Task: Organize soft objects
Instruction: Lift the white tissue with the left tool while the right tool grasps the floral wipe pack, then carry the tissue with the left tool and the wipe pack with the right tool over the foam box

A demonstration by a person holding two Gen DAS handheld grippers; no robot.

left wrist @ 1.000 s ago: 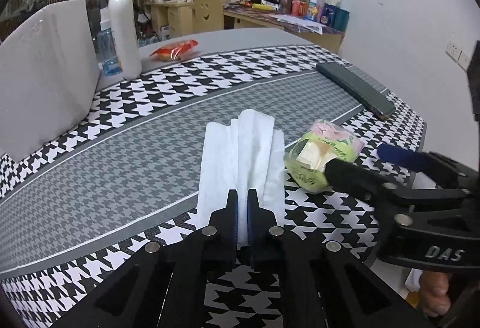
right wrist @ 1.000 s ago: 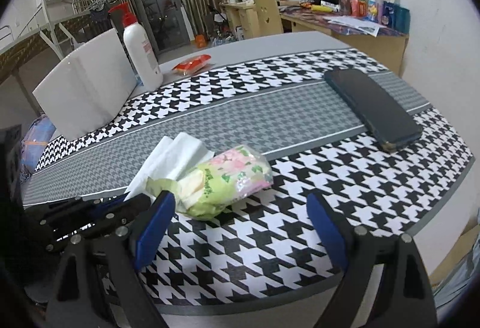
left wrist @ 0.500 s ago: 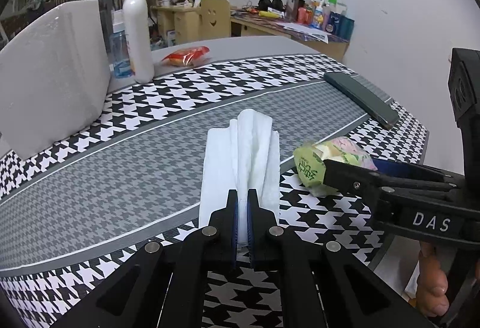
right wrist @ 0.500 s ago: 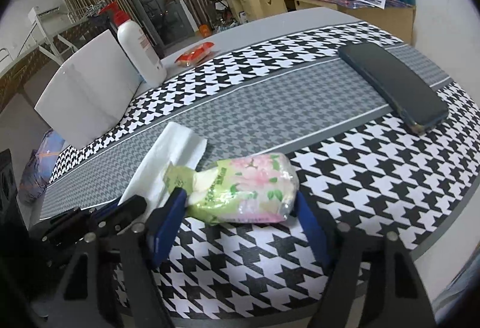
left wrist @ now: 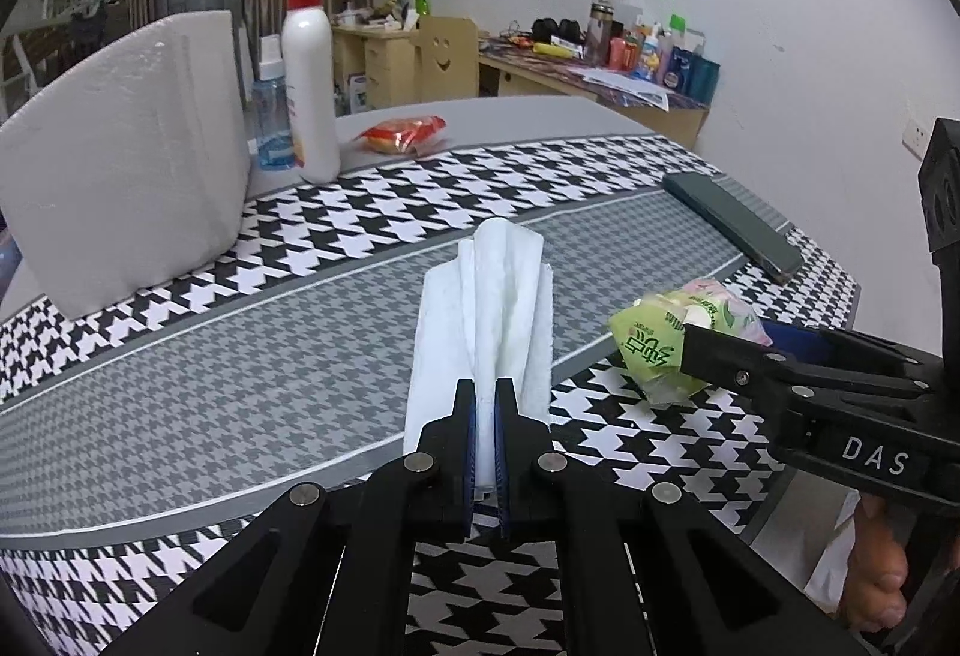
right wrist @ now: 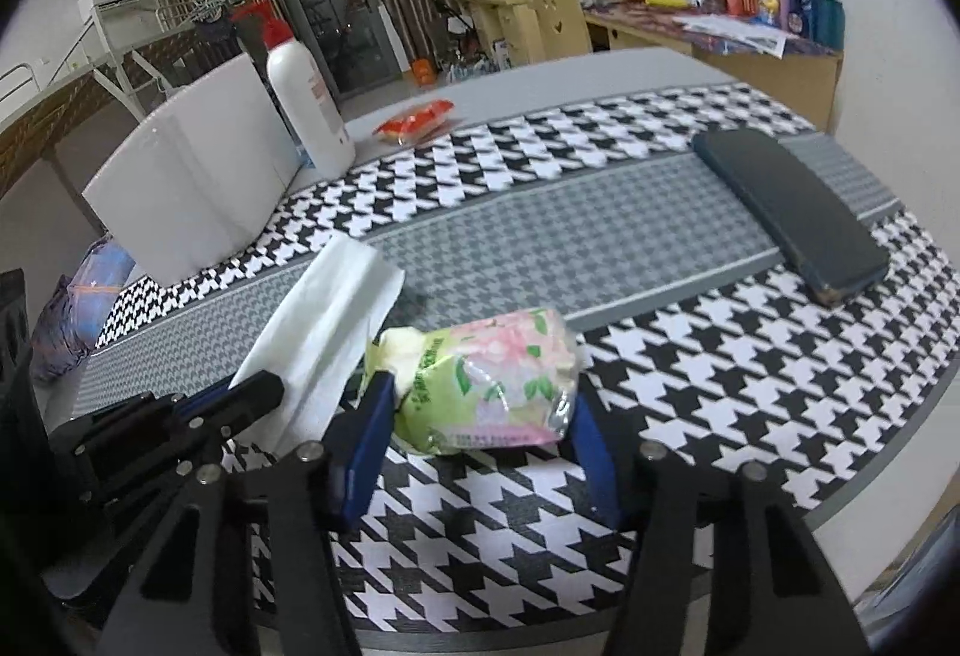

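Soft things on the houndstooth-patterned desk (right wrist: 690,356)

The green, pink-flowered plastic tissue pack (right wrist: 486,386) lies crosswise at the near edge, right gripper (right wrist: 480,452) fingers closing onto its ends. Left gripper (left wrist: 485,452) fingers clamp the folded white cloth (left wrist: 492,308), which stretches away lengthwise.

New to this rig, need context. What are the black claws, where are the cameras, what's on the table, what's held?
No robot: a person holds a two-finger gripper in each hand, and a fisheye camera on each looks along its fingers. The left gripper is shut on a white cloth. The right gripper is closing around a floral tissue pack, and its pads look already against it. Also on the houndstooth table: a dark phone, a white pump bottle, a red snack packet and a white foam block.
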